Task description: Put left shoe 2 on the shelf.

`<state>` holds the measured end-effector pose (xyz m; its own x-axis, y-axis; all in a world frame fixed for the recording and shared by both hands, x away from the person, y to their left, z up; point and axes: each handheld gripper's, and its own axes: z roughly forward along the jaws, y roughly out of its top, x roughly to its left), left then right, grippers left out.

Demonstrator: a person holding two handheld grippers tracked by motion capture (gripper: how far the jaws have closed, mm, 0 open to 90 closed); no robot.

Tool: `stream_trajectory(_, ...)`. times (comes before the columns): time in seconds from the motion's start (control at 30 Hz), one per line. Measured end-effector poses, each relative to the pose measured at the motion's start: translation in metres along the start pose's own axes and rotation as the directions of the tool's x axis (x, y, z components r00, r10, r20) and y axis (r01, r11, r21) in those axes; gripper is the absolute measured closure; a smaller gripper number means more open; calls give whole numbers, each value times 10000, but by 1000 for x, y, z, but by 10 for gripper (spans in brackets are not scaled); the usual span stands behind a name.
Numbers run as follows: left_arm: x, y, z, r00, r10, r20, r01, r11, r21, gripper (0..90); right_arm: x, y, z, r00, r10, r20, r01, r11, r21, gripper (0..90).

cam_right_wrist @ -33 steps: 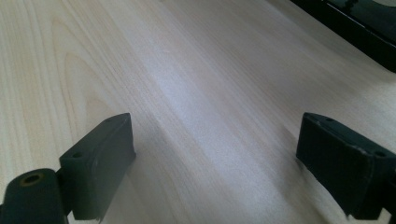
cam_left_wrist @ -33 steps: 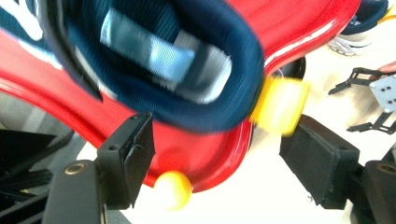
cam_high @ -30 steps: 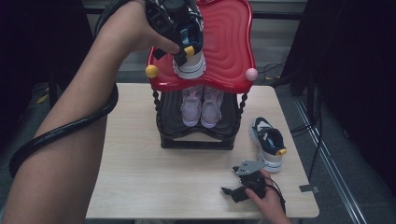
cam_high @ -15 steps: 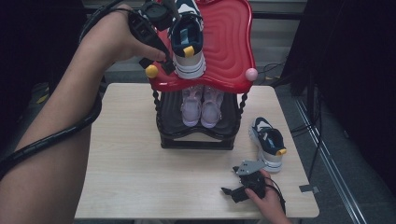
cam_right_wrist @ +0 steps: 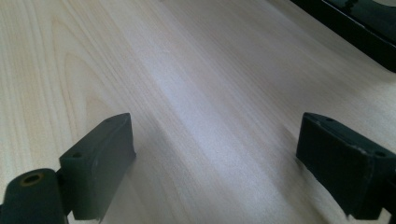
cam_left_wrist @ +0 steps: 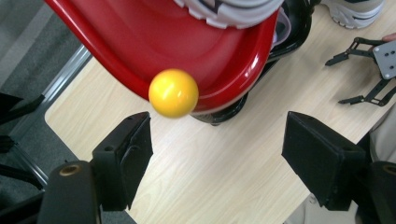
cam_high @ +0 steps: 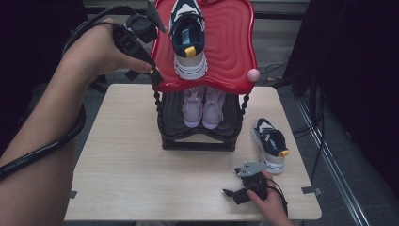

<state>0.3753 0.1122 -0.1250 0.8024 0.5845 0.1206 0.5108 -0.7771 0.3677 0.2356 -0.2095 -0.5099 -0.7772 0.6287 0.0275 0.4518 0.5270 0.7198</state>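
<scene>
Your left gripper upper left, jaws open, empty, beside shoe on red shelf; your right gripper on table, jaws open.

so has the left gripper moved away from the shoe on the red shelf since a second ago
Yes. The left gripper was over the shoe; it now sits left of it, beside the red shelf rim, jaws open and empty.

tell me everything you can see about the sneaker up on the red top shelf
The sneaker is dark navy and white with a thick white sole, white toe panel, light blue lining and a yellow heel tab. It looks like leather or synthetic. It stands upright on its sole on the ribbed red top shelf, left of centre, heel toward the camera. Nothing grips it; the left gripper is beside the shelf's left edge, jaws open and empty.
</scene>
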Motion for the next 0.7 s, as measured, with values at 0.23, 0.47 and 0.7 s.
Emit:
stream_trajectory(0.23, 2, -13, 5, 9999, -93, 143, 90, 9997, 231, 241, 0, 0, 0, 10000, 15, -15, -15, 10000, 5, 107)
stream_trajectory(0.47, 3, -24, 13, 9993, -210, 301, 198, 9991, 377, 244, 0, 0, 0, 10000, 9, -13, -9, 10000, 4, 107)
stream_trajectory(0.7, 4, -35, 23, 9988, -332, 354, 318, 9987, 390, 249, 0, 0, 0, 10000, 11, -16, -11, 10000, 3, 107)
